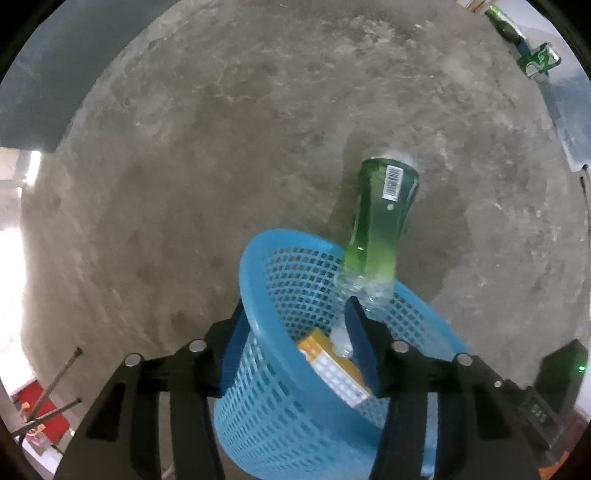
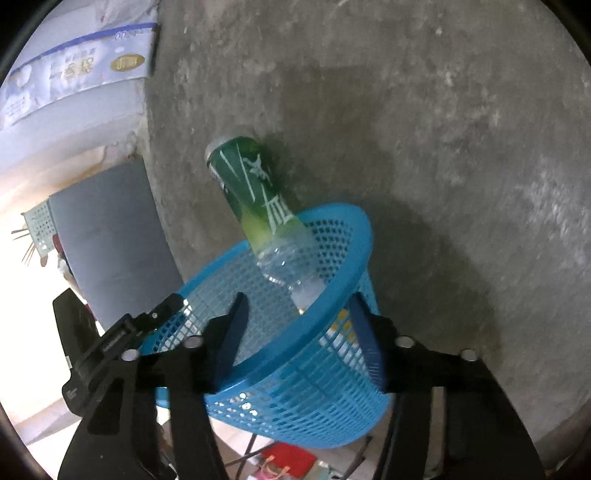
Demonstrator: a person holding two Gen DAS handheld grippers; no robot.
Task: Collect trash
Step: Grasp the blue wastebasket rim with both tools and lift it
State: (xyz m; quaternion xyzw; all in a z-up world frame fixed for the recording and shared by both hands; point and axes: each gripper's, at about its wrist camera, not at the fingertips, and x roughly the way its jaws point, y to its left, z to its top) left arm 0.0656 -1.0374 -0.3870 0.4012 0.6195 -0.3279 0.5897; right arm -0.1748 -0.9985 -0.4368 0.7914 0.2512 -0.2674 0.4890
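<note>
The bottle [image 1: 384, 218] leans neck-down over the rim of the basket [image 1: 258, 273], its base out above the floor; a yellow box [image 1: 332, 365] lies inside. I judge it is being dropped in.

The left gripper [image 1: 295, 317] grasps the basket wall. The right gripper [image 2: 299, 314] is released, fingers wide around the rim.

Next, tip the bottle fully in.

On the grey concrete floor [image 1: 221, 129], another bottle [image 1: 504, 24] and a can [image 1: 539, 59] lie well apart.

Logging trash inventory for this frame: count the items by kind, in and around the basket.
Green-label plastic bottle, sticking out of the blue basket: 1
Green bottle on the floor, far: 1
Green can on the floor, far: 1
Yellow carton in the basket: 1
Total: 4 trash items, plus 1 basket
</note>
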